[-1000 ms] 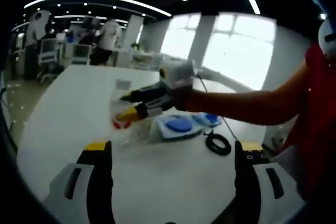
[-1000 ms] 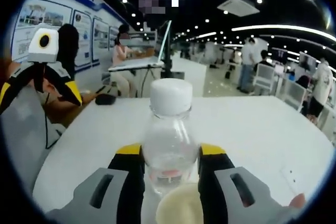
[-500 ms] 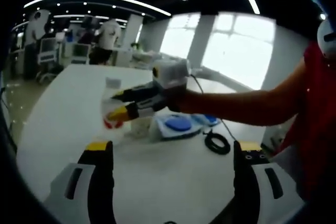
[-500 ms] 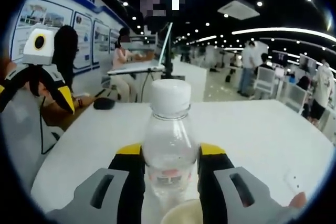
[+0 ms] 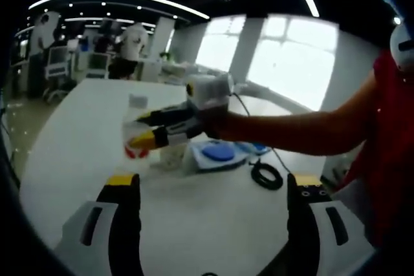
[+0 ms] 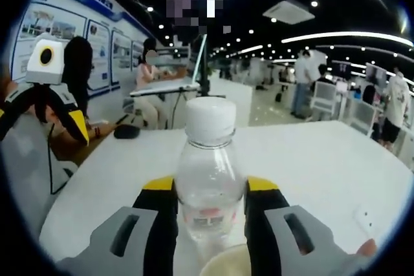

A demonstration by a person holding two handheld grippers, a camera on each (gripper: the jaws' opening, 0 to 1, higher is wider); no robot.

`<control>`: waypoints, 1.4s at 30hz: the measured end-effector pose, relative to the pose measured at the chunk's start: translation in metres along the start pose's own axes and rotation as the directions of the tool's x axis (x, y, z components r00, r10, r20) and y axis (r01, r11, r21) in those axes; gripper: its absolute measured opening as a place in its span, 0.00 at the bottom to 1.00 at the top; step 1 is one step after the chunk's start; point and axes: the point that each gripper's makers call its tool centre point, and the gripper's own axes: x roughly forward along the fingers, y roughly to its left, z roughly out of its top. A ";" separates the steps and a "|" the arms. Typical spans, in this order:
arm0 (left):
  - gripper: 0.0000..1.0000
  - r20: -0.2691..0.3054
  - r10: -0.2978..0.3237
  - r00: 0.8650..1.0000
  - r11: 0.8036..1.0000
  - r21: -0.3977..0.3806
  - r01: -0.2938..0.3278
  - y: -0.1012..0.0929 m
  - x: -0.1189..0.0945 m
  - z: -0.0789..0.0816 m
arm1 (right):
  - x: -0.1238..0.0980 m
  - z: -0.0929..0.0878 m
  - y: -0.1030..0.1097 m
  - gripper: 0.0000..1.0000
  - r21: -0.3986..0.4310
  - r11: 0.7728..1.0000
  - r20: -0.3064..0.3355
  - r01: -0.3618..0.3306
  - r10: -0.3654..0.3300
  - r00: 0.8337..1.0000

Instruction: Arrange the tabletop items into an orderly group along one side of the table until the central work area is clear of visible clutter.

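A clear plastic bottle [image 6: 208,179] with a white cap [image 6: 210,121] and a red label stands upright between my right gripper's [image 6: 208,189] jaws, which are shut on its body. In the left gripper view the right gripper [image 5: 139,128] comes in from the right on a person's arm and holds the bottle [image 5: 134,130] just above the white table [image 5: 77,127]. A pale paper cup [image 5: 173,155] stands right beside it, and its rim [image 6: 226,266] shows under the bottle. My left gripper [image 5: 215,182] is open over bare table, and the left gripper [image 6: 42,121] also appears at the left.
A blue and white flat device [image 5: 220,153] lies behind the cup, with a coiled black cable [image 5: 267,176] to its right. A small white item [image 6: 365,218] lies near the table's right side and a dark mouse-like object [image 6: 126,132] at its far left. People and desks fill the background.
The right gripper has carried the bottle a little leftward in the left gripper view and slightly up off the cup. The left gripper has barely moved.
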 end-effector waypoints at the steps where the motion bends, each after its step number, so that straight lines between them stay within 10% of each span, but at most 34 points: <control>1: 0.91 -0.003 -0.001 1.000 1.000 0.000 0.001 0.000 0.000 -0.001 | 0.000 0.000 0.000 0.40 0.007 1.000 -0.007 0.000 0.000 1.000; 21: 0.91 -0.017 -0.031 0.999 0.999 0.012 0.031 -0.010 0.005 -0.002 | -0.040 0.015 -0.009 0.75 0.020 0.996 0.016 0.092 -0.093 0.996; 42: 0.94 -0.029 -0.096 0.995 0.995 0.039 0.097 -0.030 0.014 -0.004 | -0.126 0.019 0.017 0.88 0.080 0.977 0.039 0.196 -0.199 0.979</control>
